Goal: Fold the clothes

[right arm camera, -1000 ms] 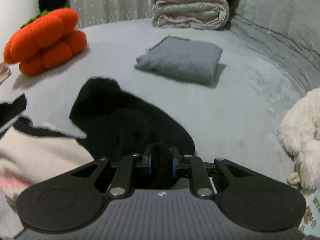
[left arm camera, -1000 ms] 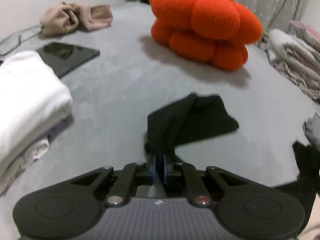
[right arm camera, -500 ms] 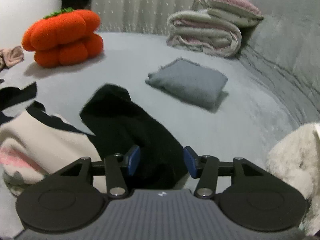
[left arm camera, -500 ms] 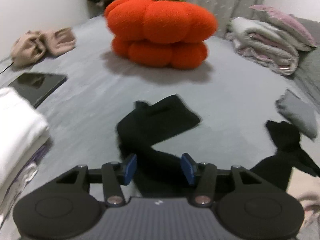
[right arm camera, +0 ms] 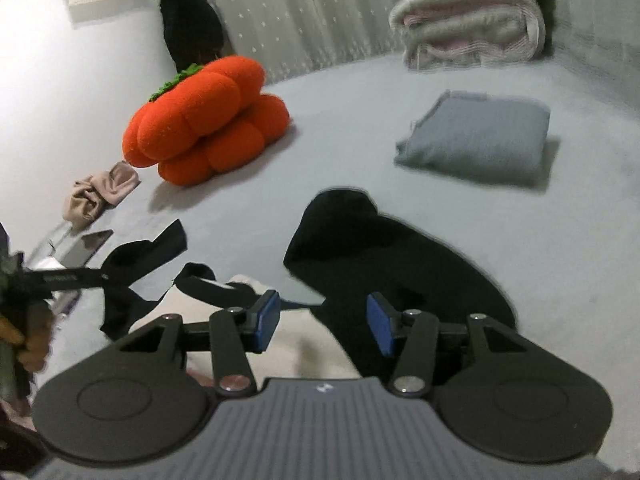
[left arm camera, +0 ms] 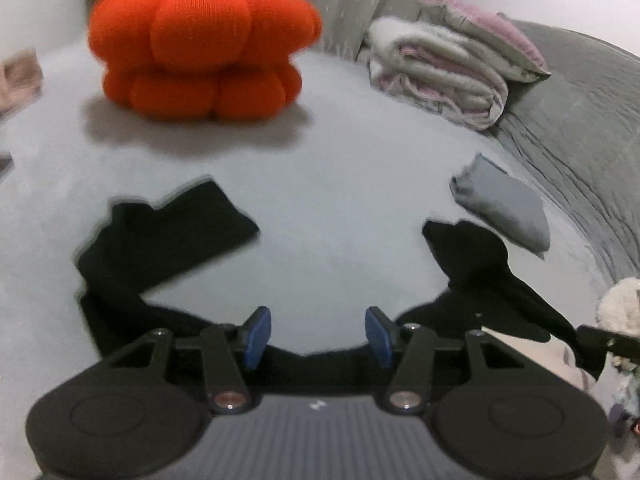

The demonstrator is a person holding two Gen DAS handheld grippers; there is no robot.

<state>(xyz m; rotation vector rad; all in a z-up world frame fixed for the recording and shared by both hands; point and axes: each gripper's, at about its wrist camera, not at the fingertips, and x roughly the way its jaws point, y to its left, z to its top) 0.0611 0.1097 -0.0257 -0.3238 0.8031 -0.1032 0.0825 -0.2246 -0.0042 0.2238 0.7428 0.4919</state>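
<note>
One beige crumpled cloth (right arm camera: 100, 197) lies far left on the bed (left arm camera: 340, 208), with one dark flat slab (right arm camera: 86, 246) (a tablet or phone, I cannot tell which) just in front of it. Next comes one orange pumpkin cushion (left arm camera: 204, 44), green at the top. One black garment (left arm camera: 160, 236) lies spread on the bed in front of it, with two ends showing: one to the left in the left wrist view and the other (left arm camera: 476, 264) to the right, joined by a strip that runs under the tools. One cream garment with black trim (right arm camera: 248, 320) lies partly beneath it, seen in the right wrist view. Further right sits one folded grey cloth (right arm camera: 476, 140), and behind it one rolled pale quilt with pink edging (left arm camera: 440, 72). One fluffy white toy (left arm camera: 620, 300) peeks in at the far right edge.

Two tools are in view. The left tool (left arm camera: 318, 338) is spread, with bare bed between its blue pads. The right tool (right arm camera: 322, 322) is spread too, above the black garment, pinching nothing.

The bed is covered in smooth pale grey fabric. A white wall (right arm camera: 60, 80) stands to the left, a pale dotted curtain (right arm camera: 312, 12) at the back, and a grey quilted cover (left arm camera: 580, 120) rises on the right.
</note>
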